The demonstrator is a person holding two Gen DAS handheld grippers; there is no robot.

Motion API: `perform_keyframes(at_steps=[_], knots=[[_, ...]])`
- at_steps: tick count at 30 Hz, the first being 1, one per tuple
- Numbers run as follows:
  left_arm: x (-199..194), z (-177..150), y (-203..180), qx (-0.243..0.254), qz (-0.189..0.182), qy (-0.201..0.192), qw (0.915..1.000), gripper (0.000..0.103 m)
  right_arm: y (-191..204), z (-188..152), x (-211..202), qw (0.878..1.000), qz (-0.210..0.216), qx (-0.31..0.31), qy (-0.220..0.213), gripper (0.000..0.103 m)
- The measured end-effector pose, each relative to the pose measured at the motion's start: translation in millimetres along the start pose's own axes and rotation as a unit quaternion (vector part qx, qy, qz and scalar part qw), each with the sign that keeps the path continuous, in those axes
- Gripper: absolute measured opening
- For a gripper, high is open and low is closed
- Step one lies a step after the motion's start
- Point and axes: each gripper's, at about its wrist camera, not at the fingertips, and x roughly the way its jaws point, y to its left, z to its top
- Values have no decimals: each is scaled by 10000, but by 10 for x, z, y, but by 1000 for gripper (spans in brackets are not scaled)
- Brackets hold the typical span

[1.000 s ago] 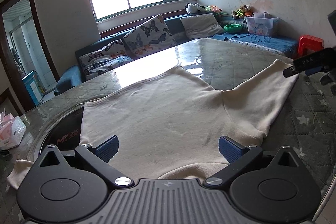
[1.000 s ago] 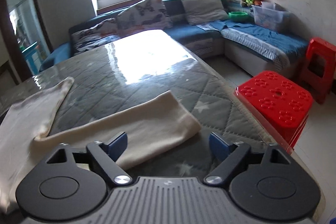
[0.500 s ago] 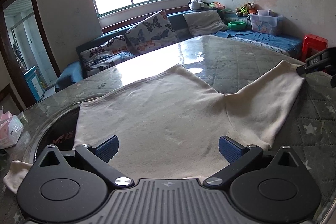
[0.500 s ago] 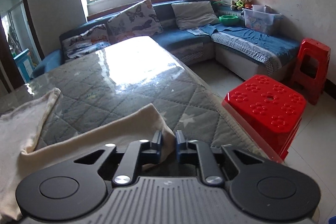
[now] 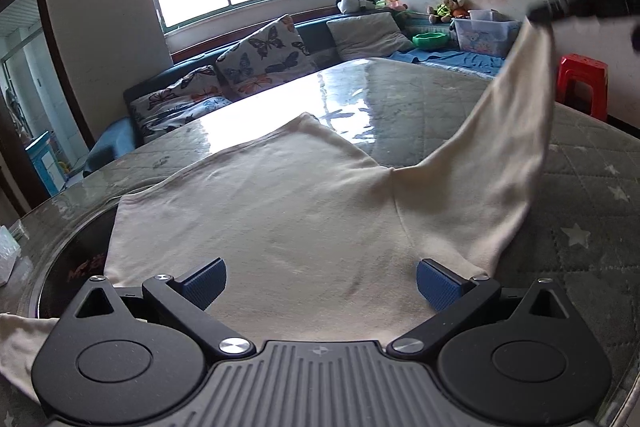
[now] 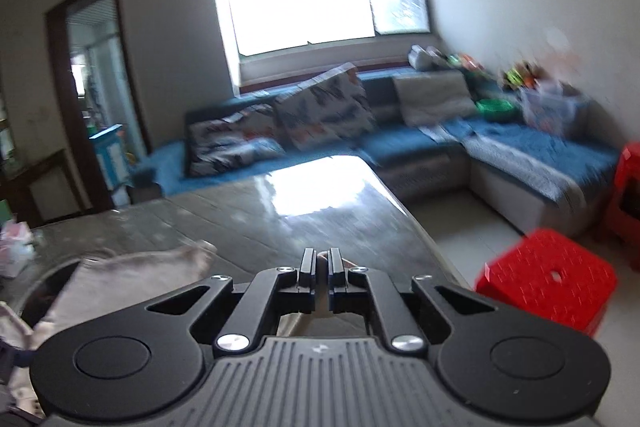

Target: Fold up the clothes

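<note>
Left wrist view first: the cream sweater [image 5: 288,211] is lying flat on the quilted table [image 5: 592,187], body spread out right in front of the left gripper [image 5: 320,281], whose blue-padded fingers [image 5: 204,281] are spread wide with nothing between them, hovering over the sweater's near edge. One sleeve [image 5: 512,131] on the far-right side of the sweater is lifted up off the table, its cuff pinched by the right gripper [image 5: 540,17] up in the top right corner. Beyond the table there's a blue sofa [image 5: 312,31] with butterfly cushions.

Right wrist view is pretty blurry. The right gripper [image 6: 321,263] has its fingers closed down to a thin slit with a bit of the cream sleeve [image 6: 321,259] clamped between them. The rest of the sweater [image 6: 132,275] sits on the table [image 6: 248,227] off to the left of the gripper. A red stool [image 6: 548,279] stands on the floor just right of the table.
</note>
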Motion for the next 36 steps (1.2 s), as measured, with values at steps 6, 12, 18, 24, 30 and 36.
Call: perform_keyframes(at_steps=[6, 12, 18, 24, 30, 36], knots=[[-204, -42, 216, -278, 79, -183, 9994, 103, 513, 286, -236, 9964, 587, -534, -312, 5], [-490, -165, 601, -634, 463, -380, 9962, 103, 1286, 420, -259, 9833, 1328, -1186, -388, 5], [-728, -395, 1000, -1003, 953, -429, 9895, 103, 2148, 215, 20, 9633, 2027, -1761, 13, 5], [-826, -657, 1286, -1357, 1303, -228, 9819, 103, 2755, -326, 377, 9446, 2468, -2041, 719, 5], [-891, -736, 1311, -1414, 1335, -188, 9807, 103, 2990, -703, 527, 9210, 2913, -2174, 1400, 13], [-877, -612, 1206, -1310, 1149, -360, 9840, 102, 2703, -561, 430, 9283, 2645, -2305, 1234, 42]])
